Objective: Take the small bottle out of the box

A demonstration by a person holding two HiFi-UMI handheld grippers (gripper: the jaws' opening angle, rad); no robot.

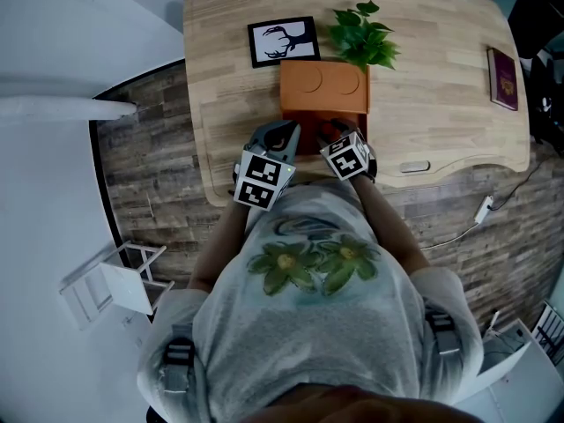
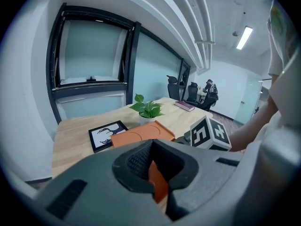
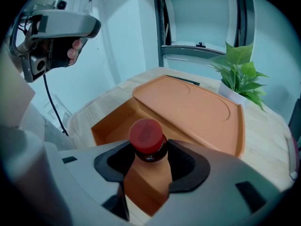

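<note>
Right gripper (image 3: pixel 148 148): jaws closed against the neck of the red-capped small bottle (image 3: pixel 146 135), which stands inside the open orange box (image 3: pixel 113 121) at the near edge of the table (image 1: pixel 423 95). Left gripper (image 2: pixel 151 147): jaws drawn close on an orange wall of the box. Behind the box: potted plant (image 1: pixel 361 35) and framed deer picture (image 1: pixel 283 40); by the right edge: maroon book (image 1: pixel 502 77).

Location: office. Glass partition walls (image 2: pixel 91 55) w/ black frames are enclosing the room; swivel chairs (image 2: pixel 193 92) are standing in bkgd; strip light (image 2: pixel 244 37) is glowing overhead; wood counter (image 1: pixel 423 69) is carrying a potted plant (image 1: pixel 361 35).
</note>
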